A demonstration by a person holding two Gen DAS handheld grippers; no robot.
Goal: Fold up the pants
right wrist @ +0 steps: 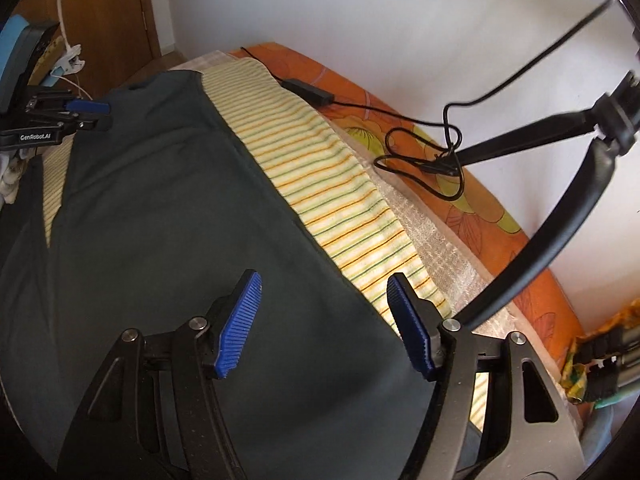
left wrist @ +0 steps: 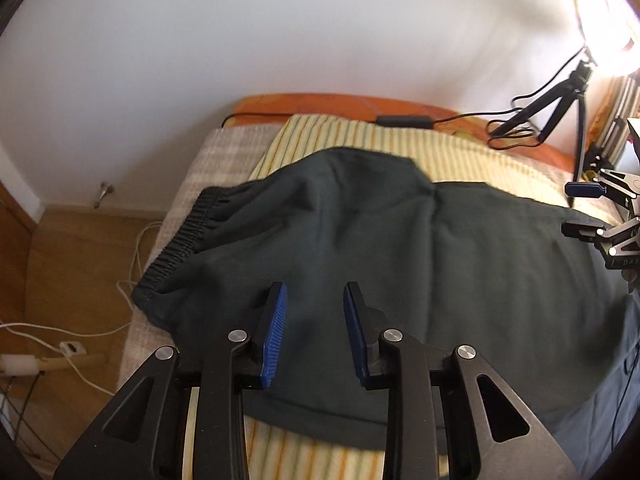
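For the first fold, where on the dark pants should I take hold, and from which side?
I'd pinch the pants at the elastic waistband: it is the thick, gathered edge, lying flat near the side of the striped towel. Come down from above and pinch the hem. The left gripper, jaws apart, is nearest it. The right gripper, also open, would suit the straight far leg edge.

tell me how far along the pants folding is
Done: the dark pants look laid one leg over the other on the striped sheet, elastic waistband at one end. In hand: nothing gripped; the left tool and right tool hang open over the cloth, pads apart. Left: grip the fabric and fold it lengthwise.
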